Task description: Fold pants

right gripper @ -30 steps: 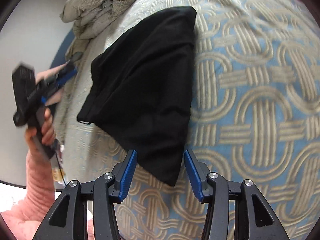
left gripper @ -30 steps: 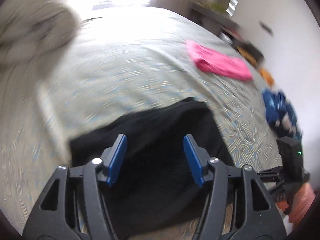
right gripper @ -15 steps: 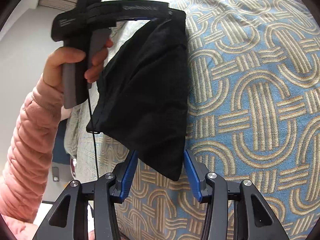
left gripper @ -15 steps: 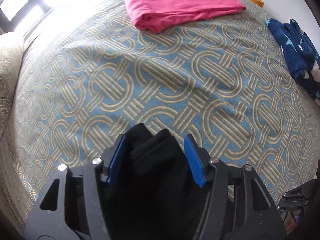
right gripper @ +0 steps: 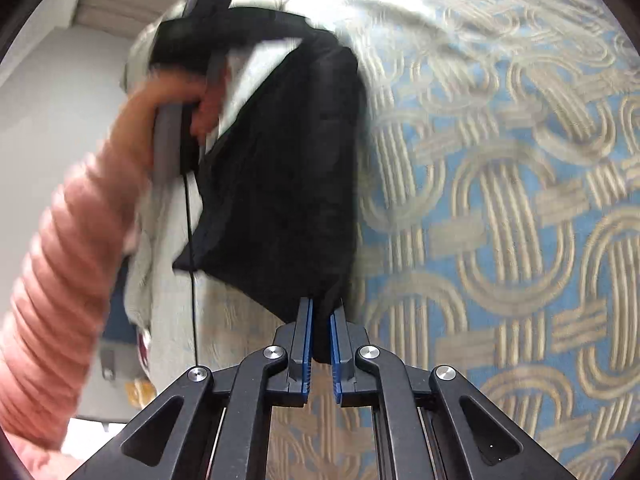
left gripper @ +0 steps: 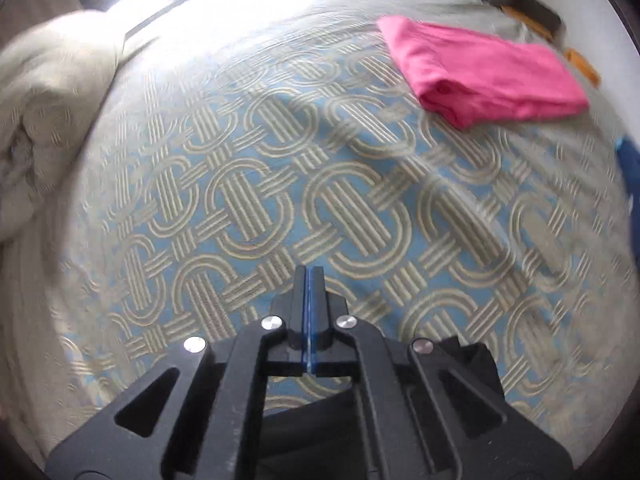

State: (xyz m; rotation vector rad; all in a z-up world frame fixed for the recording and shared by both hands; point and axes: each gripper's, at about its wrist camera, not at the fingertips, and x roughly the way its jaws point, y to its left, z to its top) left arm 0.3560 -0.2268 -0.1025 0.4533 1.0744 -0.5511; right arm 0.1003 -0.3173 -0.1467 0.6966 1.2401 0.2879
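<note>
The folded black pants (right gripper: pixel 288 184) hang in the air between my two grippers, lifted off the patterned bedspread (right gripper: pixel 500 200). My right gripper (right gripper: pixel 319 320) is shut on the pants' near corner. In the right wrist view my left gripper (right gripper: pixel 208 36) holds the pants' far edge, held by a hand in a pink sleeve. In the left wrist view my left gripper (left gripper: pixel 309 280) has its jaws pressed together; dark cloth (left gripper: pixel 304 412) shows only below, behind the fingers.
A folded pink garment (left gripper: pixel 480 72) lies on the far right of the bedspread (left gripper: pixel 280 184). A bundled beige duvet (left gripper: pixel 44 120) sits at the left. A dark blue garment (left gripper: pixel 630 168) is at the right edge.
Both grippers have closed: the right on the pants' near corner, the left at the far edge. The pants have lifted off the bed and the left gripper's view has swung.
</note>
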